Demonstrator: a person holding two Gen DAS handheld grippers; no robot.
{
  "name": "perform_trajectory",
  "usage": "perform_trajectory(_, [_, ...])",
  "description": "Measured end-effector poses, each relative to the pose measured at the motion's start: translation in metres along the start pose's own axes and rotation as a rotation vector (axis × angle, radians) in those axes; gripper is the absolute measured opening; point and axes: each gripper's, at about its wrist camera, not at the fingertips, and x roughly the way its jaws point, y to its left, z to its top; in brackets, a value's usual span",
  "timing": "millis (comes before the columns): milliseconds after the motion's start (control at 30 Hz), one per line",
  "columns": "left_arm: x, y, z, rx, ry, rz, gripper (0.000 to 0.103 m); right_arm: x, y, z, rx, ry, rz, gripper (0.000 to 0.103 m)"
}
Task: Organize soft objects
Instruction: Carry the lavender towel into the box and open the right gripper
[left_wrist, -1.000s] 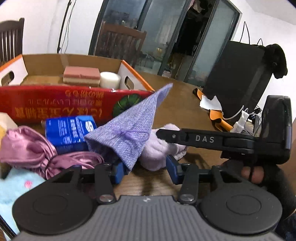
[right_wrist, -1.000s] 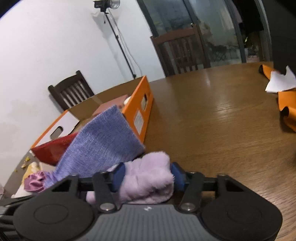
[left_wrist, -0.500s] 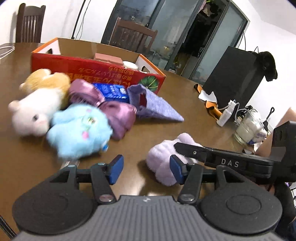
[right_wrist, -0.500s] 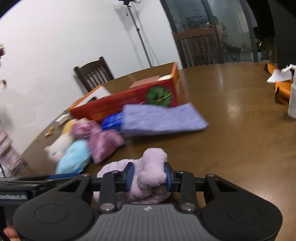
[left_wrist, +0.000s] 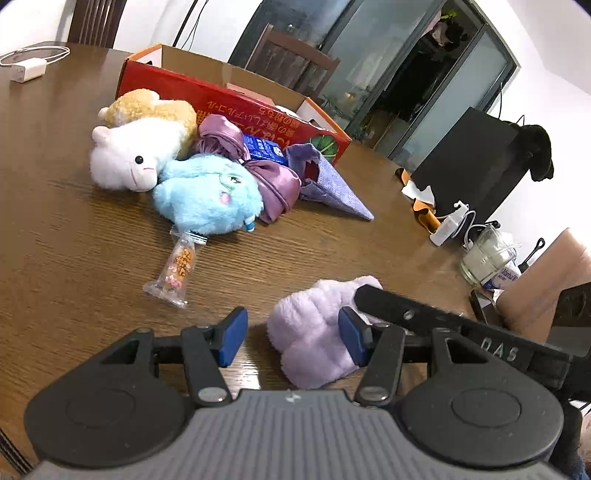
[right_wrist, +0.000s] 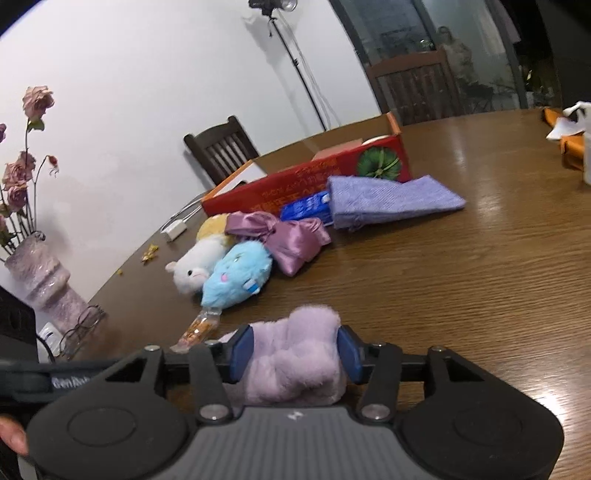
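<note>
My right gripper (right_wrist: 293, 354) is shut on a fluffy lilac plush (right_wrist: 291, 362), held low over the wooden table (right_wrist: 461, 280). The lilac plush also shows in the left wrist view (left_wrist: 314, 332), beside my open, empty left gripper (left_wrist: 293, 336). Farther off lie a blue plush (left_wrist: 207, 194), a white plush (left_wrist: 129, 155), a tan plush (left_wrist: 147, 107), a mauve satin cloth (left_wrist: 273, 181) and a purple knit pouch (left_wrist: 332, 184), all in front of the red cardboard box (left_wrist: 229, 107). They show in the right wrist view too: blue plush (right_wrist: 236, 275), pouch (right_wrist: 388, 201), box (right_wrist: 314, 181).
A clear snack packet (left_wrist: 177, 267) lies on the table near the blue plush. A blue pack (left_wrist: 264, 149) sits by the box. A glass jar (left_wrist: 484, 260), a white charger (left_wrist: 448, 227) and a black monitor (left_wrist: 469, 166) stand at right. A vase with roses (right_wrist: 40, 273) and glasses (right_wrist: 83, 325) stand at left.
Both grippers have drawn back from the pile with the lilac plush in the right one. The purple pouch, lifted a second ago, now lies flat by the box.
</note>
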Motion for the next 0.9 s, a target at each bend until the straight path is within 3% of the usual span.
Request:
perform_trajectory(33, [0.000, -0.001, 0.000, 0.004, 0.002, -0.003, 0.055, -0.002, -0.001, 0.002, -0.001, -0.006, -0.006, 0.050])
perform_trajectory(100, [0.002, -0.001, 0.000, 0.009, 0.020, -0.025, 0.043, -0.002, -0.005, 0.004, -0.007, -0.003, -0.014, 0.050])
perform_trajectory(133, [0.003, -0.001, 0.000, 0.008, 0.023, -0.042, 0.032, 0.000, -0.007, 0.005, -0.011, 0.008, -0.014, 0.043])
perform_trajectory(167, [0.003, -0.002, 0.001, 0.013, 0.023, -0.050, 0.029, 0.004, -0.007, 0.005, -0.020, 0.025, -0.006, 0.024])
perform_trajectory(333, [-0.004, -0.017, 0.022, 0.093, -0.038, -0.077, 0.023, 0.011, -0.001, 0.015, -0.058, 0.032, 0.024, 0.017])
perform_trajectory(467, [-0.007, -0.030, 0.080, 0.176, -0.154, -0.104, 0.023, 0.003, 0.008, 0.068, -0.102, -0.088, 0.052, 0.017])
perform_trajectory(600, [0.022, -0.037, 0.159, 0.251, -0.238, -0.103, 0.023, 0.029, 0.005, 0.148, -0.149, -0.173, 0.050, 0.017])
perform_trajectory(733, [0.082, -0.027, 0.217, 0.226, -0.190, -0.065, 0.023, 0.086, -0.013, 0.206, -0.143, -0.161, -0.001, 0.017])
perform_trajectory(900, [0.152, -0.002, 0.240, 0.203, -0.082, -0.021, 0.024, 0.155, -0.036, 0.221, -0.151, -0.079, -0.090, 0.017])
